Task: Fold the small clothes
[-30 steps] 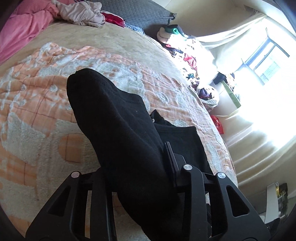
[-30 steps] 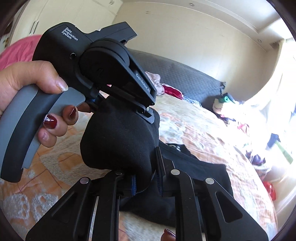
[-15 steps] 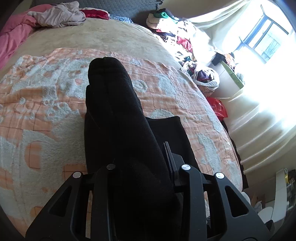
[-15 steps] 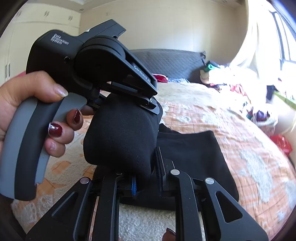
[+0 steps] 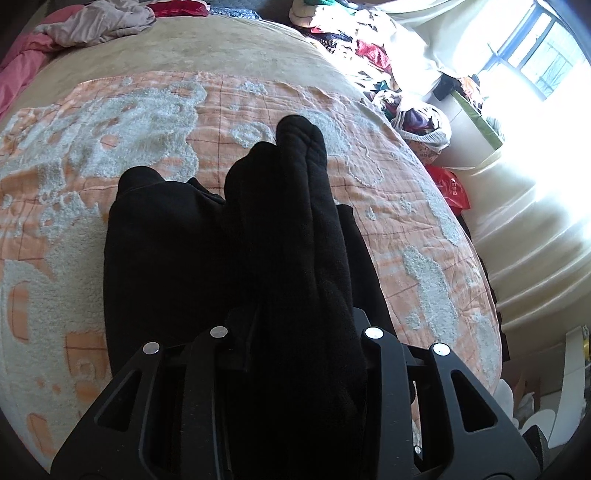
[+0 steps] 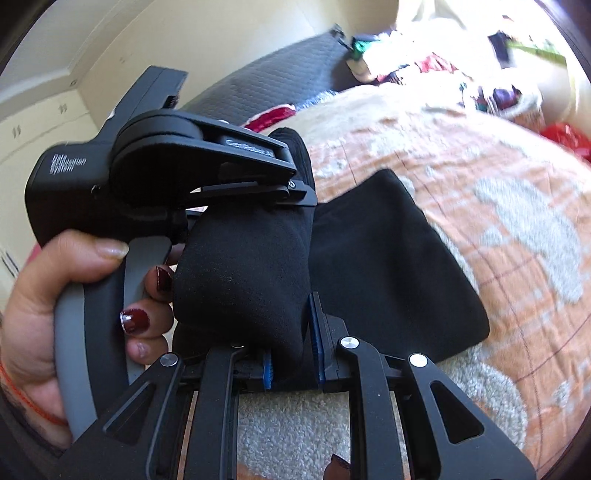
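We held a black sock (image 5: 306, 236) between both grippers, above the bed (image 5: 229, 48). In the left wrist view, the left gripper (image 5: 299, 343) had its jaws closed tightly on the thick bunch of the sock, and the free end of the sock stood out forward past the jaws, over the orange and white blanket (image 5: 92, 155). Under it, a second black garment (image 5: 162, 251) lay flat on the blanket.

In the right wrist view, the right gripper (image 6: 291, 354) had its jaws closed on the lower fold of the same sock (image 6: 243, 273), which pressed against the blue pads (image 6: 314, 332). The left gripper (image 6: 207, 173) appeared just above, clamped on the upper part of the sock, so the two grippers were very near to each other. Our left hand (image 6: 55, 306), with dark red nails, gripped the grey handle (image 6: 99, 332). The flat black garment (image 6: 391, 266) lay on the blanket (image 6: 517, 229) to the right of the sock. A pile of clothes (image 5: 99, 22) rested at the far end of the bed.
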